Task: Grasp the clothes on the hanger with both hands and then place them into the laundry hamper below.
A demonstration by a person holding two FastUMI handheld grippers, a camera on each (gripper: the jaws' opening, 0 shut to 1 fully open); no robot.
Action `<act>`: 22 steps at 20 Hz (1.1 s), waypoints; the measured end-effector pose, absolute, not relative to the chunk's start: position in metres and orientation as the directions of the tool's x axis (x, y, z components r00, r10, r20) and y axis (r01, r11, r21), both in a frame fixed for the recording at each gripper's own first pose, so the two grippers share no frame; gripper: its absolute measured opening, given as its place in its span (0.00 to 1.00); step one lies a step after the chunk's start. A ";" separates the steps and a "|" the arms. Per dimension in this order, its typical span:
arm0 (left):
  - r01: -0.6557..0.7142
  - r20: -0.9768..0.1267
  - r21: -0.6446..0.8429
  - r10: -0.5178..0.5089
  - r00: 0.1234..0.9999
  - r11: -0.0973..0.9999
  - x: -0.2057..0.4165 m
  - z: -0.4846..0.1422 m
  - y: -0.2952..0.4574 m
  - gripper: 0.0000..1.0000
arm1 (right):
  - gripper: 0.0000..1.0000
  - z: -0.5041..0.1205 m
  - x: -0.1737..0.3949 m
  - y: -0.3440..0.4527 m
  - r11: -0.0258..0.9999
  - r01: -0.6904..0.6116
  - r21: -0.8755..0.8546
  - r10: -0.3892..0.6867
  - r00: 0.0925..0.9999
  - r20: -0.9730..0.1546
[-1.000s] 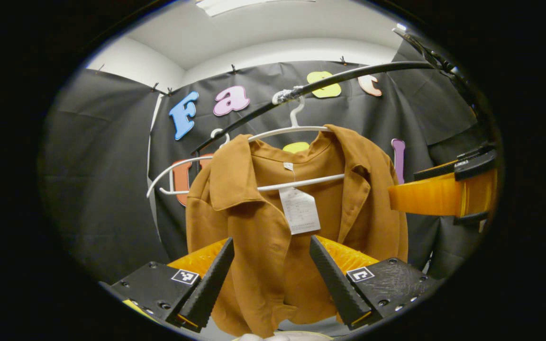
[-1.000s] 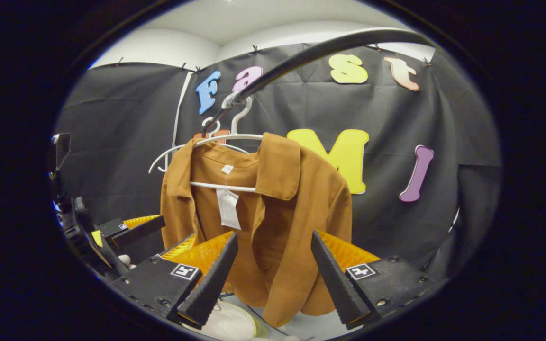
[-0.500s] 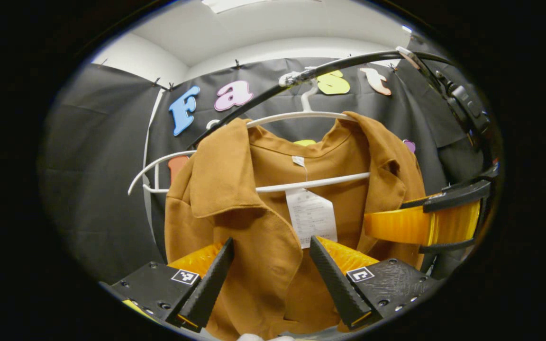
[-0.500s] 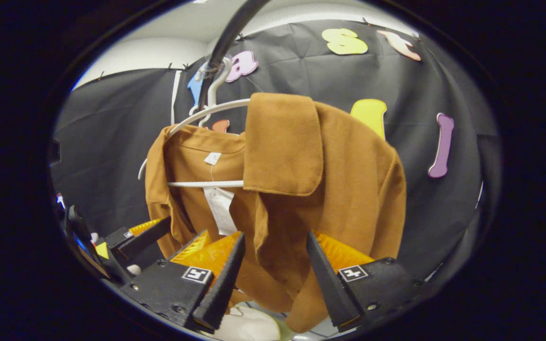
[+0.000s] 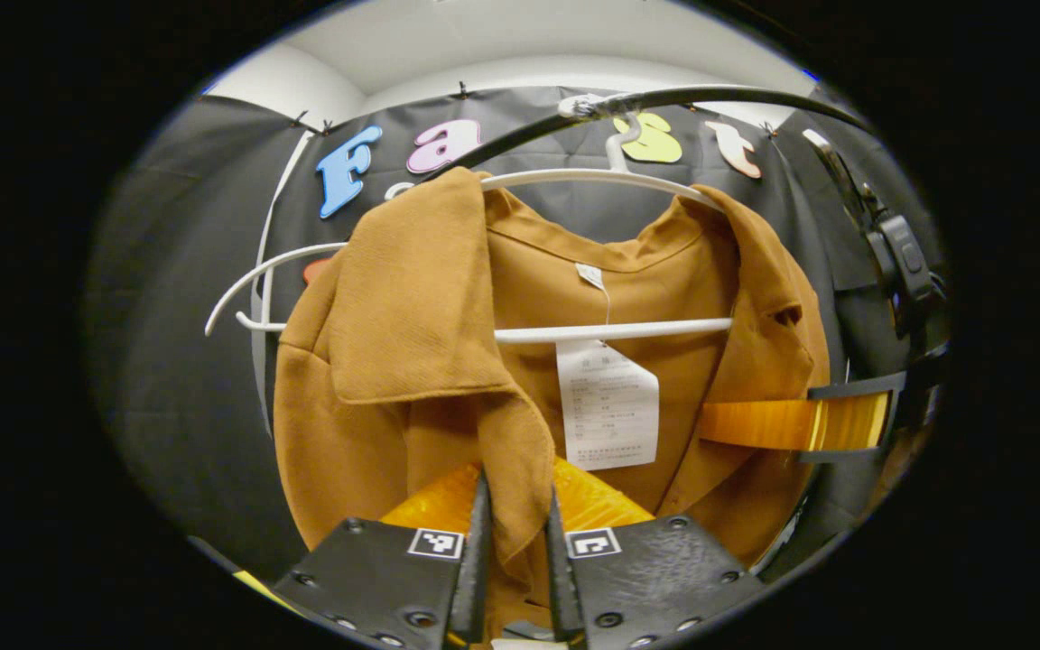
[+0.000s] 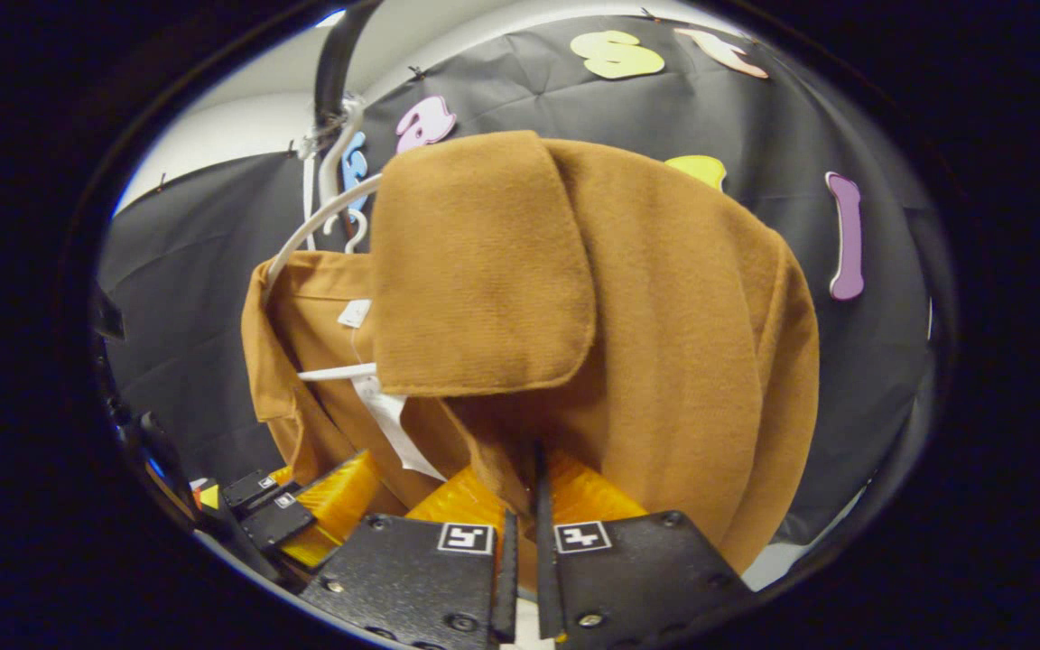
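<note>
A brown collared jacket [image 5: 412,361] hung on a white plastic hanger [image 5: 610,330], its front open and its collar flaps folded outward. A white paper tag [image 5: 608,403] dangled on a thread from the neck label and lay against the inside back of the jacket, just under the hanger's horizontal bar. The hanger's hook caught on a dark curved rail [image 5: 719,93] overhead, with a wad of pale tape at that spot. A second white hanger [image 5: 249,289], bare, hung on the same rail behind the jacket's shoulder.

In the left gripper view, the left claw [image 5: 513,578] sat at the bottom, its two fingers drawn close together with the jacket's front edge, below the near collar flap, pinched between them. Farther off in that view, the right claw [image 5: 755,424] reached in level from the side and met the jacket's other front panel.

In the right gripper view, the jacket [image 6: 664,343] loomed large, with one broad collar flap folded down in the centre and the shoulder curving away beside it. The hanger [image 6: 321,217] and its bar peeked out from the open neck, and the tag [image 6: 389,420] hung edge-on. The right claw [image 6: 522,578] at the bottom had its fingers nearly touching, gripping a fold of the front edge between them. The left claw [image 6: 303,515] appeared lower to the side, against the jacket's far panel; its grip could not be made out from this angle.

Black cloth lined the booth wall [image 6: 213,235] behind, under a white ceiling [image 5: 520,36].
</note>
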State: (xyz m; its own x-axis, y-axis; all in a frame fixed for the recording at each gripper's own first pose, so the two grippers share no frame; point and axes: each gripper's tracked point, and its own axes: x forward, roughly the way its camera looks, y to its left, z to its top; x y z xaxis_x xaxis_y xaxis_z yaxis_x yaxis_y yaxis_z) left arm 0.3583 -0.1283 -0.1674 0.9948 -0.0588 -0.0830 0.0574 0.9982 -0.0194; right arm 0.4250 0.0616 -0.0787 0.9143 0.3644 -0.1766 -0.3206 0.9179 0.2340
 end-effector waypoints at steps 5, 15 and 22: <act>0.022 -0.141 -0.054 -0.030 0.990 0.998 0.357 -0.172 -0.110 0.00 | 0.04 -0.078 0.417 0.055 0.877 -0.393 0.275 0.447 0.878 -0.170; -0.025 -0.112 0.016 0.027 0.993 1.000 0.334 -0.155 -0.076 0.00 | 0.04 -0.051 0.406 0.007 0.774 -0.416 0.477 0.481 0.876 -0.017; -0.018 -0.045 0.006 0.019 0.999 1.000 0.326 -0.118 -0.064 0.00 | 0.04 -0.012 0.375 0.016 0.612 -0.566 0.551 0.617 0.779 0.114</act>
State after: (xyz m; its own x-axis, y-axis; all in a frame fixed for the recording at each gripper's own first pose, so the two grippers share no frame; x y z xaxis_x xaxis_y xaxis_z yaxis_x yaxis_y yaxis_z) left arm 0.3255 -0.0640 -0.1177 0.9988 0.0185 -0.0451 -0.0183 0.9998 0.0058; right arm 0.3753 0.0157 -0.0120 0.7786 0.6170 0.1143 -0.5664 0.6125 0.5514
